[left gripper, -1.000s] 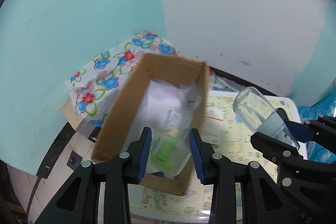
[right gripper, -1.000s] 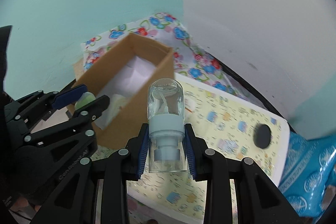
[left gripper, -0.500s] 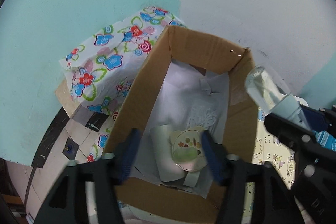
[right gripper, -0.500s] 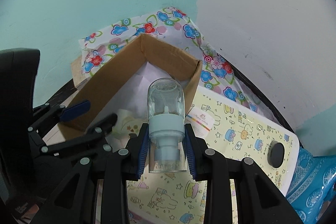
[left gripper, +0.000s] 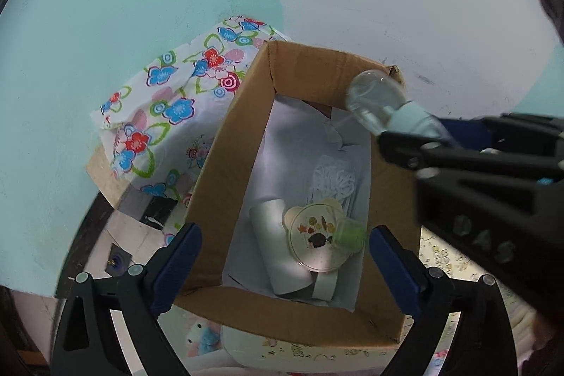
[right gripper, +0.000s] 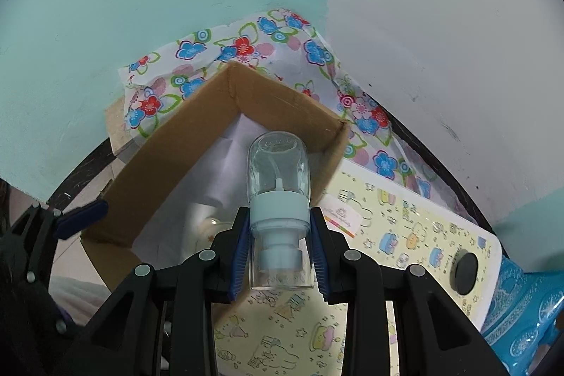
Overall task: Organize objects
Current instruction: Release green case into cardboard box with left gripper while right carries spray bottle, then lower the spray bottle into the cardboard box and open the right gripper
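Above the near end of an open cardboard box (left gripper: 225, 164), the left gripper (left gripper: 285, 242) hangs with its jaws spread wide, wider than the box's inner floor; they have just been opening, and nothing is pinched between the blue pads (left gripper: 179, 256). Directly below the gap, on the white paper lining, lies a small round clear flask with a green cap (left gripper: 317, 238) (flower and fish motifs show on its flat face), touching neither pad. It rests against one grey tube-shaped piece (left gripper: 278, 256), with one bundle of white cord (left gripper: 333, 180) farther back in the box. To the right, the right gripper (right gripper: 280, 256) has its jaws pressed onto one clear pump bottle (right gripper: 278, 199), pinching it at the pale blue collar and clear cap, base pointing away from the camera and over the box's right wall. Two grippers, one box, one flask and one bottle are in view. The box sits on a flower-printed cloth (left gripper: 158, 115) in a corner of teal and white walls, beside a yellow cartoon-printed board (right gripper: 405, 235) with one dark round knob (right gripper: 465, 273); something blue and patterned (right gripper: 528, 316) shows at the far right.
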